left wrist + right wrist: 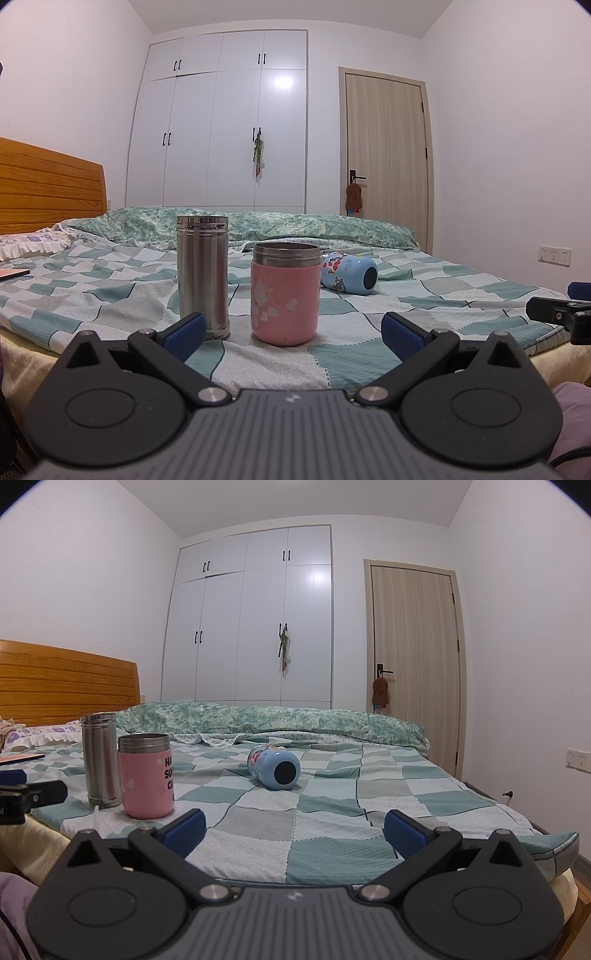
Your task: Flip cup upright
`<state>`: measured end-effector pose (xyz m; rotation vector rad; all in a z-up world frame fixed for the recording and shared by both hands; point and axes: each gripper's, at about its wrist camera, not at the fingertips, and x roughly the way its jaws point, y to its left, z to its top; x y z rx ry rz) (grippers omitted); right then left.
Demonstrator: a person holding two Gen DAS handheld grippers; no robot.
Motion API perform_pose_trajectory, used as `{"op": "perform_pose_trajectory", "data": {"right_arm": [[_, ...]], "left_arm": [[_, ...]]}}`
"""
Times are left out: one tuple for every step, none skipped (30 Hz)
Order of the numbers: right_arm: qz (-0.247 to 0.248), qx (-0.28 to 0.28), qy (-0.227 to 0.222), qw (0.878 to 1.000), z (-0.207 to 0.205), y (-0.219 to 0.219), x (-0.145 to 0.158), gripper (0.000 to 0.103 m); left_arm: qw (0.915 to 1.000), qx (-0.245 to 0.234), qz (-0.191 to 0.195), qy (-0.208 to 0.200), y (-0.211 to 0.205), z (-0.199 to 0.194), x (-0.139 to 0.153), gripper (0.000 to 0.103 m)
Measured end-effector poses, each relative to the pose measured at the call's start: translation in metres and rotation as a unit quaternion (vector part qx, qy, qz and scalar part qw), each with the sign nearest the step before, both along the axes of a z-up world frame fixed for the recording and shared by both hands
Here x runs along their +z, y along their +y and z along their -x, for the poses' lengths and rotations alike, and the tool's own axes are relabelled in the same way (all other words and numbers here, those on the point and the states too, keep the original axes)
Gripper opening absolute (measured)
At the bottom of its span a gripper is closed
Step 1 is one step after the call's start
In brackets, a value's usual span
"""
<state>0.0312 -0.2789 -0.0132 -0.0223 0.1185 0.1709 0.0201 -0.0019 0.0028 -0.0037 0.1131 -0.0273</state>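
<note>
A light blue cup [349, 273] with a cartoon print lies on its side on the checked bedspread, its base towards me; it also shows in the right wrist view [275, 766]. A pink cup [284, 293] stands upright in front of my left gripper [291, 332], which is open and empty at the bed's near edge. A tall steel flask [202, 275] stands upright to the pink cup's left. My right gripper [293, 829] is open and empty, short of the blue cup. In the right wrist view the pink cup [146, 775] and steel flask [100, 758] stand at the left.
The checked bedspread [332, 812] covers the bed; a rolled green quilt [277, 720] lies along the far side. A wooden headboard [48, 184] is at the left, with a wardrobe [221, 122] and a door [388, 155] behind. The right gripper's tip [557, 314] shows at the right edge.
</note>
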Motion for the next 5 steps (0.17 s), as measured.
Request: {"op": "perform_pose_trajectory", "data": {"right_arm": [[0.000, 0.000, 0.000, 1.000, -0.0001, 0.0000, 0.0000, 0.103], [0.000, 0.000, -0.001, 1.000, -0.0001, 0.0000, 0.0000, 0.103], [0.000, 0.000, 0.000, 1.000, 0.0000, 0.0000, 0.0000, 0.103], [0.000, 0.000, 0.000, 1.000, -0.0001, 0.0001, 0.0000, 0.103], [0.000, 0.000, 0.000, 1.000, -0.0001, 0.0001, 0.0000, 0.103]], "left_arm": [[1.0000, -0.001, 0.001, 0.000, -0.0002, 0.0000, 0.0001, 0.103], [1.0000, -0.001, 0.002, -0.001, 0.0003, 0.0008, 0.0001, 0.103], [1.0000, -0.001, 0.002, -0.002, -0.0001, 0.0009, 0.0002, 0.103], [1.0000, -0.002, 0.002, -0.001, -0.0006, 0.0008, 0.0002, 0.103], [1.0000, -0.002, 0.002, 0.000, -0.0010, 0.0006, 0.0003, 0.103]]}}
